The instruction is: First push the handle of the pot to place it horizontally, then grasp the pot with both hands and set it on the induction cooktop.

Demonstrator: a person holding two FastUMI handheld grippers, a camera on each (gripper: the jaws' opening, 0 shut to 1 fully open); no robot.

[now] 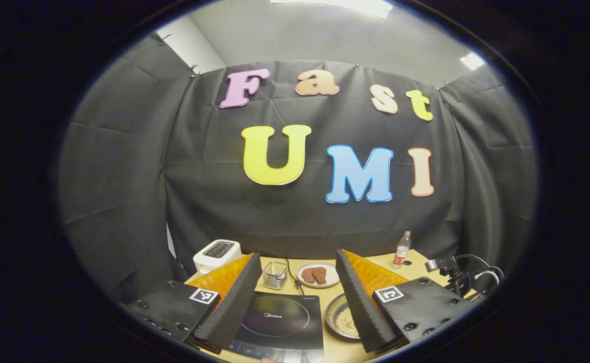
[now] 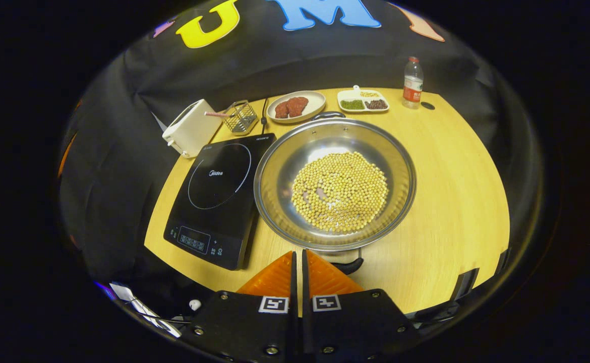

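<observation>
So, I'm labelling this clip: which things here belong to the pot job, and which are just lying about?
Job: pot of beans, its handle, induction cooktop, left tongs, right tongs.

Lying about: toaster, wire basket, plate of meat, divided dish, bottle.

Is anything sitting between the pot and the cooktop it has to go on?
Nothing visible. The pot sits right beside the cooktop, whose surface is bare; the toaster and wire basket stand behind it.
</observation>
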